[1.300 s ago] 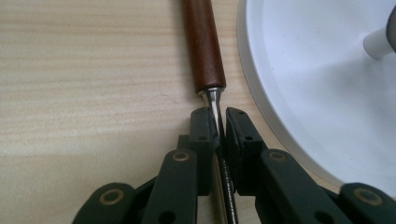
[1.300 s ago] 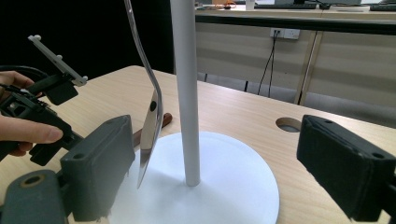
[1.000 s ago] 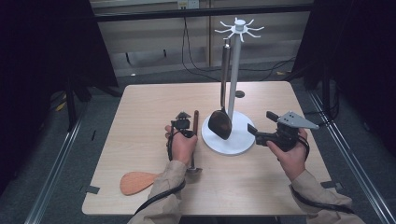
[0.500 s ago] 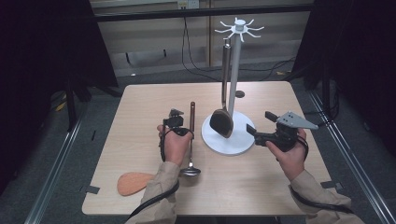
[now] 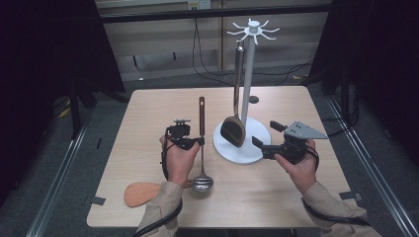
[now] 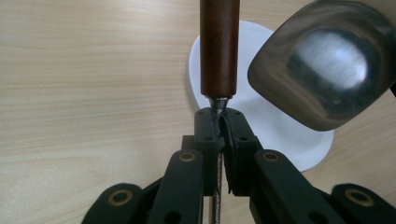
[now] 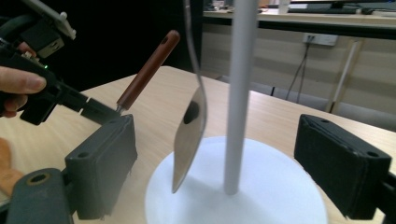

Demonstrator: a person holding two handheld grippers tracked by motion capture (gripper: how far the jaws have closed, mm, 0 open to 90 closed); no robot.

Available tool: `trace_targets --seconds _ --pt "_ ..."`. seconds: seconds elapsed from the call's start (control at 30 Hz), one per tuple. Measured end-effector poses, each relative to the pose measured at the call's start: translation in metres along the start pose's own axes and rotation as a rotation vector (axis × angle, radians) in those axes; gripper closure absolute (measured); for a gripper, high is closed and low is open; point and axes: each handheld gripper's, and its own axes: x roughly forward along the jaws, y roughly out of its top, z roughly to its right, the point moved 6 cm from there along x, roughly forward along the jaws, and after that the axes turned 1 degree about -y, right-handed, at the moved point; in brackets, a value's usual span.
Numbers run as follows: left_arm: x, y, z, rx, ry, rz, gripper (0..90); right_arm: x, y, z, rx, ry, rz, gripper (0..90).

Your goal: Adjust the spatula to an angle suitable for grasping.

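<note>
My left gripper (image 5: 196, 142) (image 6: 219, 122) is shut on the thin metal shaft of a ladle (image 5: 202, 163), just below its brown wooden handle (image 6: 219, 46). The ladle's bowl (image 5: 202, 183) is at the near end, close to the table. A white stand (image 5: 249, 84) with hooks on top rises from a round white base (image 5: 257, 148). A metal turner (image 5: 233, 129) (image 7: 189, 135) hangs from one hook beside the pole (image 7: 240, 93). My right gripper (image 5: 267, 135) (image 7: 224, 172) is open, level, facing the stand from the right with nothing between its pads.
A flat wooden paddle (image 5: 141, 193) lies near the table's front left edge, beside the person's left forearm. A small dark disc (image 5: 253, 99) sits behind the stand. Cables hang behind the table's far edge.
The left gripper has risen with the ladle, whose bowl end has come out from under the hand. The right gripper has stayed in place.
</note>
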Motion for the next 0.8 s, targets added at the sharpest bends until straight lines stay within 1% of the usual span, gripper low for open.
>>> trace_targets --seconds 0.03,0.07,0.1,0.17,0.2,0.27,0.33,0.37,0.43,0.47,0.5,0.53,0.57,0.6,0.63,0.67,0.7,0.73,0.77,0.8 --pt "-0.002 0.000 0.001 0.009 -0.004 0.014 85.4 0.002 -0.001 -0.005 -0.005 0.022 -0.004 13.1" --pt "-0.006 -0.001 0.004 0.027 -0.016 0.028 85.4 0.003 -0.002 -0.008 -0.008 0.030 -0.009 13.2" --pt "-0.006 -0.001 0.004 0.027 -0.016 0.028 85.4 0.003 -0.002 -0.008 -0.008 0.030 -0.009 13.2" --pt "-0.010 -0.003 0.006 0.037 -0.025 0.043 85.4 0.005 -0.002 -0.014 -0.013 0.054 -0.010 13.2" --pt "-0.012 -0.004 0.008 0.055 -0.032 0.048 85.4 0.005 -0.002 -0.014 -0.020 0.054 -0.010 13.2" --pt "-0.014 -0.006 0.011 0.070 -0.035 0.044 85.4 0.006 -0.002 -0.016 -0.023 0.067 -0.011 13.3" --pt "-0.016 -0.006 0.014 0.080 -0.047 0.048 85.4 0.007 -0.002 -0.016 -0.025 0.074 -0.017 13.4" --pt "-0.018 -0.006 0.016 0.079 -0.055 0.058 85.4 0.007 -0.002 -0.017 -0.023 0.088 -0.021 13.5" --pt "-0.021 -0.004 0.019 0.083 -0.062 0.074 85.4 0.008 -0.002 -0.019 -0.020 0.093 -0.020 14.0" --pt "-0.021 -0.004 0.019 0.083 -0.062 0.074 85.4 0.009 -0.002 -0.020 -0.020 0.103 -0.018 14.5" --pt "-0.024 -0.003 0.021 0.086 -0.069 0.086 85.4 0.009 -0.003 -0.022 -0.020 0.111 -0.026 15.7" --pt "-0.024 -0.003 0.021 0.086 -0.069 0.086 85.4 0.009 -0.002 -0.024 -0.022 0.123 -0.025 16.0" --pt "-0.027 -0.002 0.023 0.087 -0.085 0.094 85.4 0.010 -0.002 -0.026 -0.022 0.132 -0.026 16.2" --pt "-0.027 -0.002 0.025 0.090 -0.092 0.095 85.4 0.011 -0.002 -0.028 -0.021 0.142 -0.029 16.6" --pt "-0.027 -0.002 0.025 0.090 -0.092 0.095 85.4 0.011 -0.002 -0.028 -0.021 0.142 -0.029 16.6" --pt "-0.028 -0.001 0.027 0.093 -0.098 0.102 85.4 0.012 -0.002 -0.030 -0.023 0.153 -0.031 17.2" --pt "-0.030 0.000 0.028 0.106 -0.098 0.111 85.4 0.014 -0.001 -0.036 -0.023 0.178 -0.034 18.7" --pt "-0.031 0.000 0.029 0.105 -0.099 0.113 85.4 0.016 -0.001 -0.039 -0.021 0.184 -0.038 19.5" --pt "-0.031 0.000 0.029 0.105 -0.099 0.113 85.4 0.016 -0.001 -0.039 -0.021 0.184 -0.038 19.5" --pt "-0.031 0.000 0.029 0.101 -0.108 0.116 85.4 0.017 -0.002 -0.042 -0.020 0.201 -0.043 21.0"
